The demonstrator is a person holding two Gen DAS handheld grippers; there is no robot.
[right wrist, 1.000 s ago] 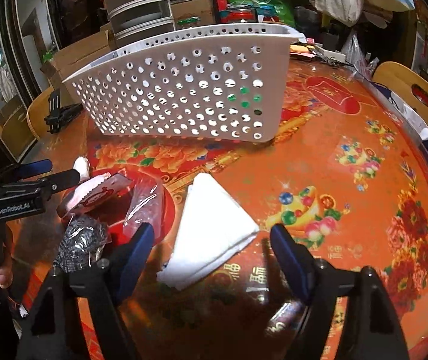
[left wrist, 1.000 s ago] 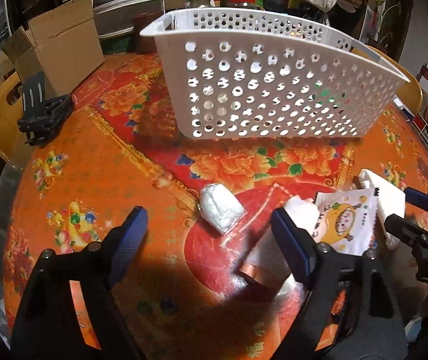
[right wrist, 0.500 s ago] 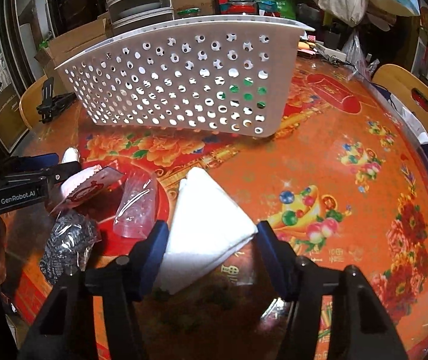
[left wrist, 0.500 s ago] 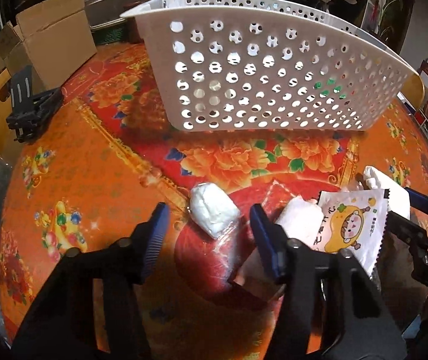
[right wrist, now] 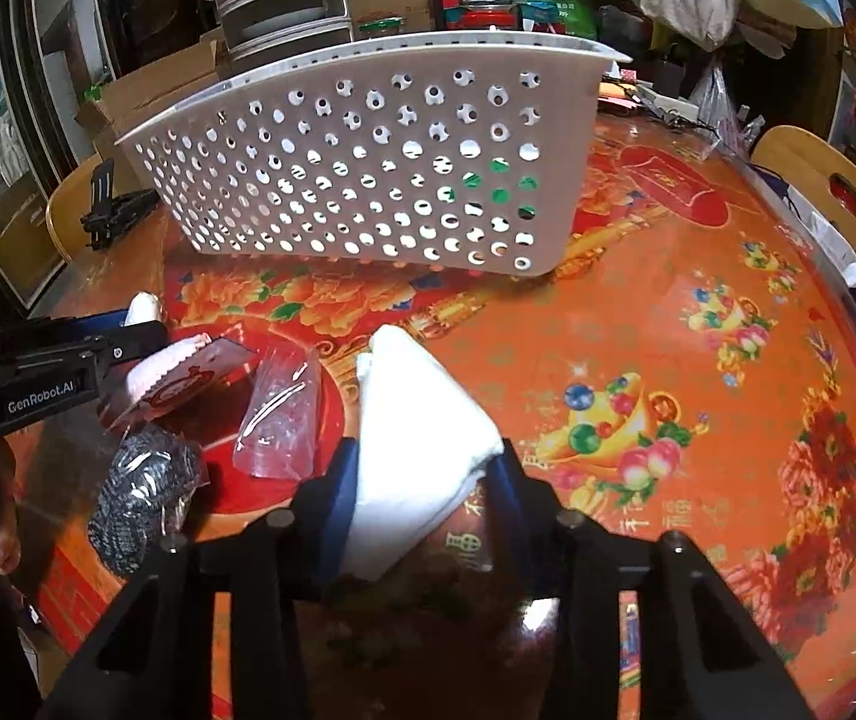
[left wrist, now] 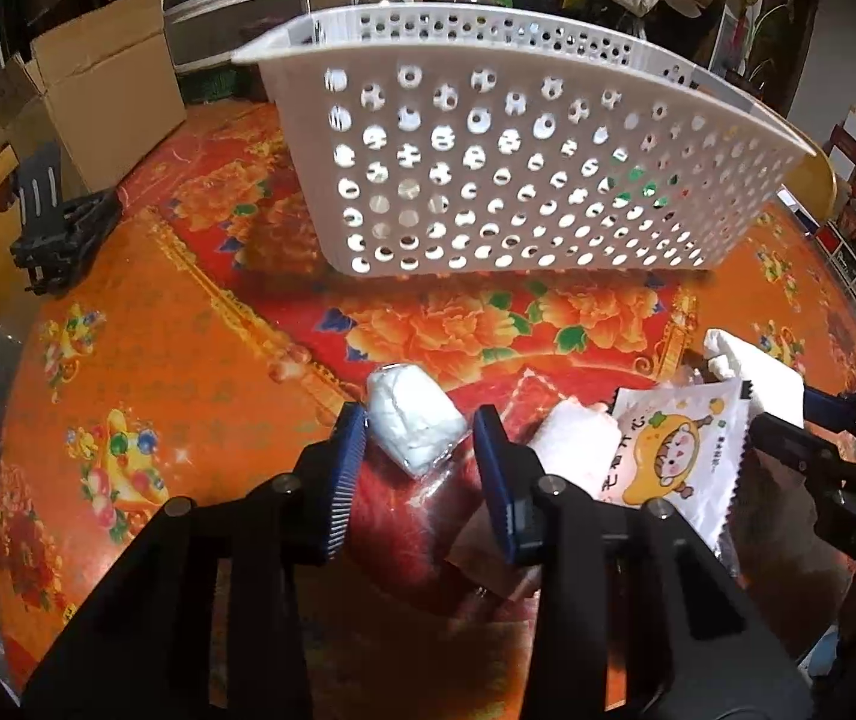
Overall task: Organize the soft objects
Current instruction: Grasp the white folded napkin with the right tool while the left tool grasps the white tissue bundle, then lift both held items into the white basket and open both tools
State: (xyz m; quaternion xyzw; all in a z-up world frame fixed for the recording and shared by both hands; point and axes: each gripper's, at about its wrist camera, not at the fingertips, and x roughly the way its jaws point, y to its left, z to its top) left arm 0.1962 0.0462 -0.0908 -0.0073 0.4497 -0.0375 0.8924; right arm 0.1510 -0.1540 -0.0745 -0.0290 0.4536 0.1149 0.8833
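Observation:
A white perforated basket stands on the orange table; it also shows in the right wrist view. My left gripper has closed in around a small plastic-wrapped white wad, pads at its sides. My right gripper is shut on a folded white cloth. Beside them lie a cartoon-printed white packet, a white roll, a clear plastic pouch and a wrapped steel scrubber.
A cardboard box and a black clip stand sit at the far left. Wooden chair backs ring the round table. Shelves and bags crowd the background behind the basket.
Both grippers moved forward and narrowed: the left closed around the white wad, the right closed onto the folded white cloth.

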